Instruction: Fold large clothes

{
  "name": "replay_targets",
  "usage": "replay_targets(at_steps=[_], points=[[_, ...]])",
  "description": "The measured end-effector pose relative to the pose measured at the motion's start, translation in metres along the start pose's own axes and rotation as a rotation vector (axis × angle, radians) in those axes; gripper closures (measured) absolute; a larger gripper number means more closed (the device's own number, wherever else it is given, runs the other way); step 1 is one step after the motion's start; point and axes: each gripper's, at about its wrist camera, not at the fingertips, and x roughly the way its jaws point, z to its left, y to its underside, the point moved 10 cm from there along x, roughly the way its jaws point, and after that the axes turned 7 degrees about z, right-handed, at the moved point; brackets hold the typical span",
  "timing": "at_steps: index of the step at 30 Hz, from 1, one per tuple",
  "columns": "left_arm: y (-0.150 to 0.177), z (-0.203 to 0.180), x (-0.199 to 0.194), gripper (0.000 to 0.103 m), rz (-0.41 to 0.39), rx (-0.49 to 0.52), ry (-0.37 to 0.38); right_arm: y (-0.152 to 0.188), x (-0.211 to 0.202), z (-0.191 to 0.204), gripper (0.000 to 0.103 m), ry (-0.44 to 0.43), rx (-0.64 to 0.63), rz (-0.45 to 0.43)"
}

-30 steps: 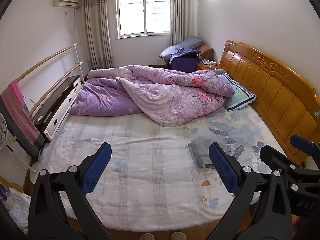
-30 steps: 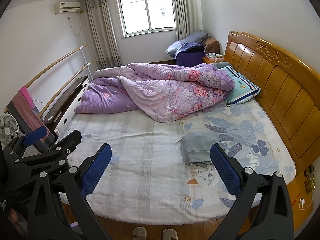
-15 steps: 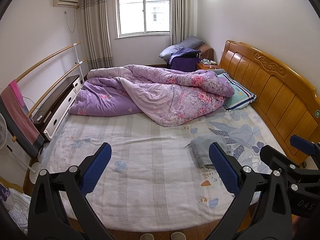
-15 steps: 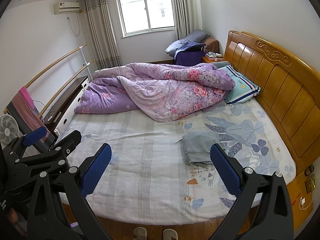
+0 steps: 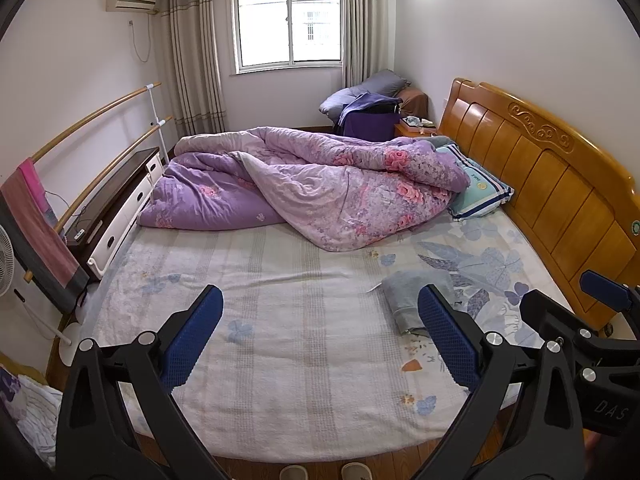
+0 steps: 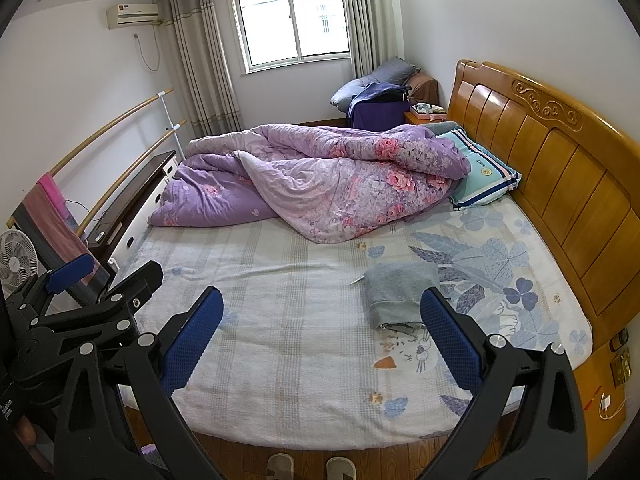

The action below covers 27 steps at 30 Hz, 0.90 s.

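Both tools are up in the air over the near edge of the bed (image 5: pixel 280 380), nothing in either. My left tool (image 5: pixel 320 334) has its jaws spread wide, same story with my right tool (image 6: pixel 322 334). Folded grey garment (image 6: pixel 400 292) sits on the sheet at centre right of the frame, just behind the right blue pad (image 6: pixel 452 344). Purple quilt (image 5: pixel 320 184) is bunched up toward the top.

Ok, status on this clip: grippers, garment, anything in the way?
Both grippers, left and right, open, empty, off the bed. Grey garment folded on sheet, untouched. Quilt heaped behind it, apart.
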Motion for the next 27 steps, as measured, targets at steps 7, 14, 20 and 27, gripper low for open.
replay_targets(at_steps=[7, 14, 20, 27], points=[[-0.0001, 0.0000, 0.0002, 0.005, 0.001, 0.001, 0.001, -0.0002, -0.0002, 0.0002, 0.008, 0.001, 0.000, 0.000], [-0.0009, 0.0005, 0.0005, 0.005, 0.002, 0.002, 0.003, 0.0009, 0.0004, 0.0003, 0.008, 0.000, 0.002, 0.002], [-0.0007, 0.0020, 0.0019, 0.005, 0.004, 0.003, 0.002, 0.0007, 0.0000, 0.0004, 0.008, 0.001, 0.003, 0.002], [0.0002, 0.0013, 0.0023, 0.005, 0.002, 0.003, 0.001, 0.0019, 0.0019, 0.0020, 0.008, 0.000, 0.005, 0.005]])
